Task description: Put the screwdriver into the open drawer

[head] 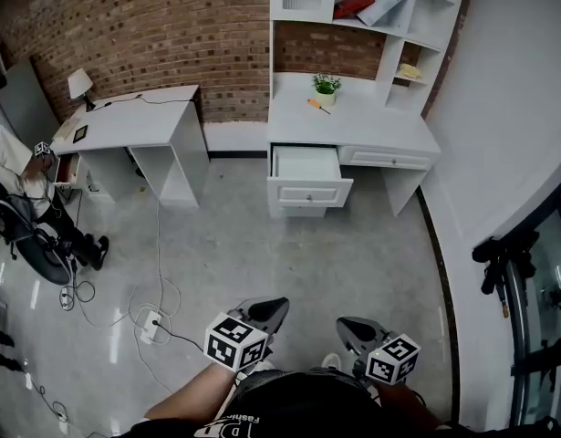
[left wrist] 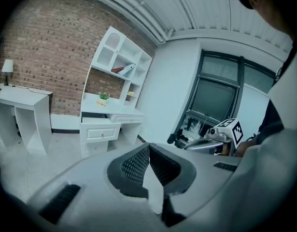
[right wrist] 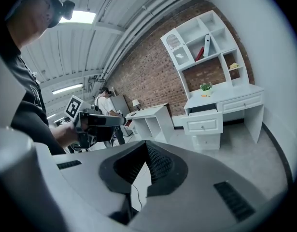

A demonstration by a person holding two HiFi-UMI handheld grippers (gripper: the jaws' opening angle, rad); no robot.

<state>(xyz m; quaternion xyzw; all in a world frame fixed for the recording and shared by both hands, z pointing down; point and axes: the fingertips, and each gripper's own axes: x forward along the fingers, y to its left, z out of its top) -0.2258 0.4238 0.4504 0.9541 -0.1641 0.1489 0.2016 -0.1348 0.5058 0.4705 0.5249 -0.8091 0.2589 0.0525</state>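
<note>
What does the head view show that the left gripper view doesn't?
Only the head view shows the white power strip with cables on the grey floor. Only the left gripper view shows the white ribbed ceiling. Both show the open white drawer, the small green potted plant and the red brick wall.

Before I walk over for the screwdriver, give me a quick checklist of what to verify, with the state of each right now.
1. The drawer open: ok. It is pulled out below the top of the desk.
2. The screwdriver located: ok. It lies on the desk beside the potted plant.
3. The screwdriver within reach: not ok. It is far across the floor.
4. The left hand-held gripper empty: ok. Jaws together, nothing between them.
5. The right hand-held gripper ready to grasp: not ok. Jaws shut and empty; open them first.
6. Walking line: ok. The power strip lies off to the left.
</note>
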